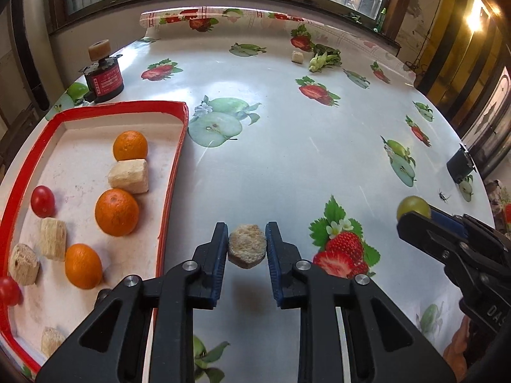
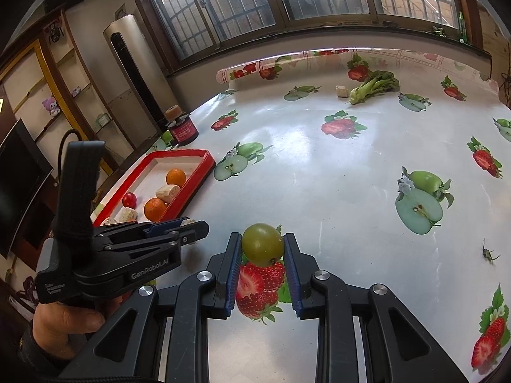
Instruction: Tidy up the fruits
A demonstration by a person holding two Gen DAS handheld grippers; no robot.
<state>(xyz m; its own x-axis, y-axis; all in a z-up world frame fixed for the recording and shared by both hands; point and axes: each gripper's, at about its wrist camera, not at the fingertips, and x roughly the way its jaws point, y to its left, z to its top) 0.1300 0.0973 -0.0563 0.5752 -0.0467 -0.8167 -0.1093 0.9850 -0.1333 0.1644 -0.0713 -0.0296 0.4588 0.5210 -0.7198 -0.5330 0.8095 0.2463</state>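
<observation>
The red-rimmed tray [image 1: 174, 172] at the left of the table is the largest thing concerned; three oranges [image 1: 116, 212], cherry tomatoes [image 1: 42, 201] and several pale spongy blocks [image 1: 129, 176] are already laid in it, with bare floor left along its far end. Its raised wall stands between the tray floor and both held pieces, so each would have to be lifted over it.

The green grape [image 2: 262, 244] is clamped between the pads of the right gripper [image 2: 262, 247], above a printed strawberry on the tablecloth [image 1: 287, 146]. It is judged light, smooth-skinned and easily bruised (a slippery thing), best held across its widest part.

The tan porous disc [image 1: 247, 245] is pinched at its flat sides by the left gripper [image 1: 247, 245], just beside the tray's near corner. It is judged very light and crumbly.

A dark jar [image 1: 104, 79] stands behind the tray; a leafy green [image 1: 324, 59] and a small block [image 1: 297, 56] lie well apart, far across.
</observation>
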